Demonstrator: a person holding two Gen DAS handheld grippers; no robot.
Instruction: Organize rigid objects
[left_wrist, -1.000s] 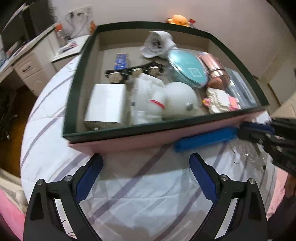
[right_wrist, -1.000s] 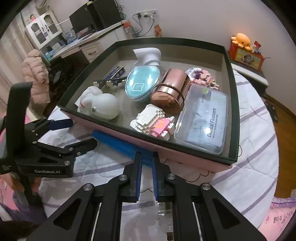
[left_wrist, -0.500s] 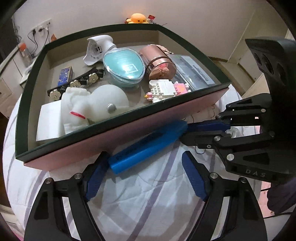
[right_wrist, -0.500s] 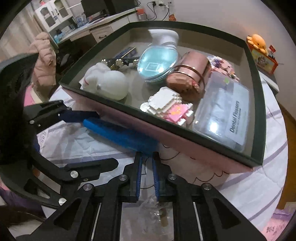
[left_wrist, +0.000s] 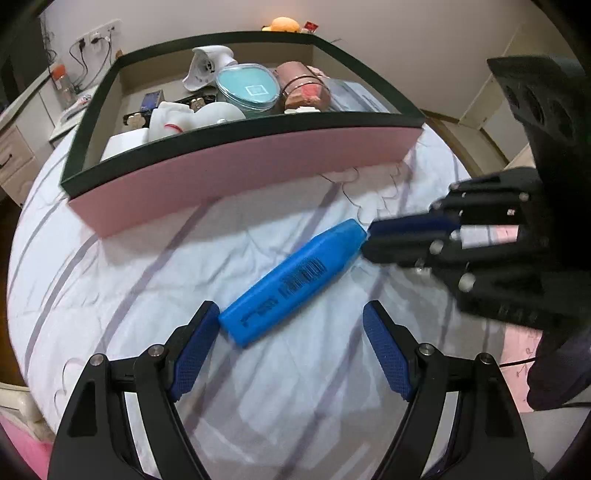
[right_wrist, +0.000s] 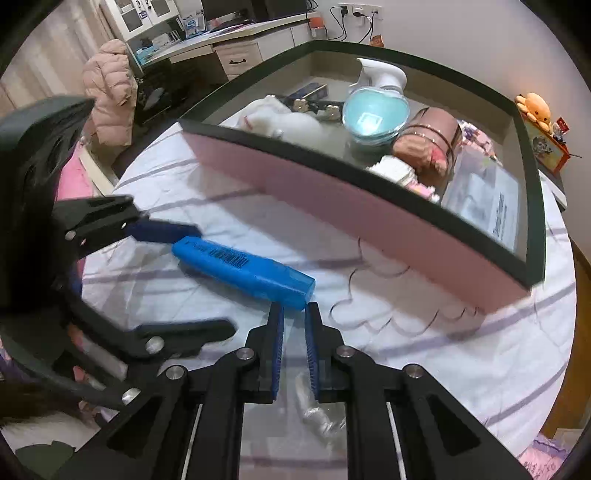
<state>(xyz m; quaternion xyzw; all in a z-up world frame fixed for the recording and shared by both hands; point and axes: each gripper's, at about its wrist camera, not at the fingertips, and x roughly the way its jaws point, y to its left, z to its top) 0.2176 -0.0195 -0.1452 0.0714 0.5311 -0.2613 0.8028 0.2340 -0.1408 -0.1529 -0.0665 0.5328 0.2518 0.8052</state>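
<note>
A blue highlighter (left_wrist: 291, 284) lies flat on the white striped sheet in front of the box; the right wrist view also shows the highlighter (right_wrist: 243, 269). My left gripper (left_wrist: 291, 308) is open, pointing down over it. The highlighter's near end sits just inside the left finger (left_wrist: 195, 343), and the other finger stands well clear. My right gripper (right_wrist: 294, 306) is shut, its tips right at the highlighter's cap end. In the left wrist view the right gripper (left_wrist: 369, 236) comes in from the right.
A green-rimmed pink box (left_wrist: 258, 129) stands behind the highlighter, holding a white figure (left_wrist: 173, 118), a teal case (left_wrist: 247, 88), a rose-gold cylinder (right_wrist: 428, 144) and a clear floss box (right_wrist: 491, 206). Crumpled clear plastic (right_wrist: 314, 406) lies under the right gripper. A desk stands at the far left.
The highlighter, which lay against the box's pink wall, now lies out on the sheet, nearer me. Both grippers have drawn back from the box. The left jaws have narrowed a little.
</note>
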